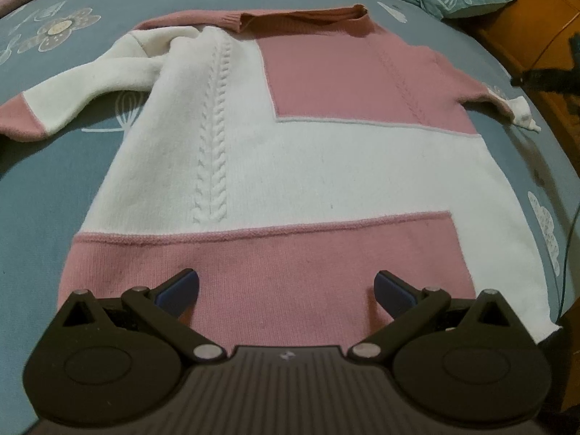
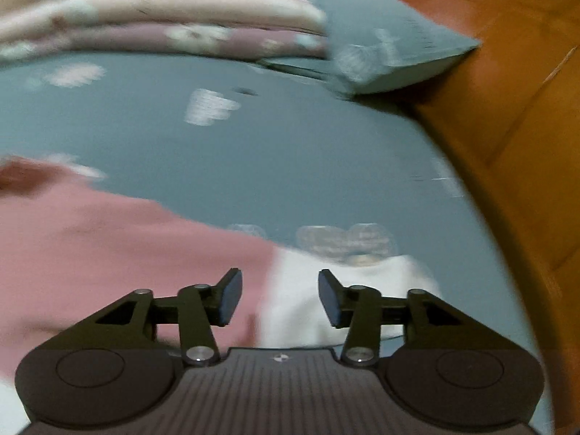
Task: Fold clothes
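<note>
A pink and white knitted sweater (image 1: 282,166) lies spread flat on a bed, front up, collar at the far end and hem nearest the left-hand camera. One sleeve (image 1: 72,90) stretches out to the side with a pink cuff; the other sleeve (image 1: 507,103) lies out toward the opposite side. No fold shows in the body of the sweater.

The left gripper (image 1: 286,290) hovers over the pink hem band, its fingers wide apart and holding nothing. The right gripper (image 2: 280,297) sits over the pink-and-white end of a sleeve (image 2: 217,264), fingers apart and empty. This view is heavily blurred, so whether it touches the knit cannot be told.

Likely risks: thick, soft knit may bunch or slip if only the top layer is pinched, leaving a crooked fold. A sleeve dragged across could pull the body out of line. The soft bedding gives little backing for a pinch.

The bed is covered by a blue-grey sheet (image 1: 54,181) printed with pale flowers. A folded floral quilt (image 2: 145,25) and a blue-grey pillow (image 2: 391,40) lie at the far end. An orange-brown wooden bed frame (image 2: 507,108) runs along the right side.
</note>
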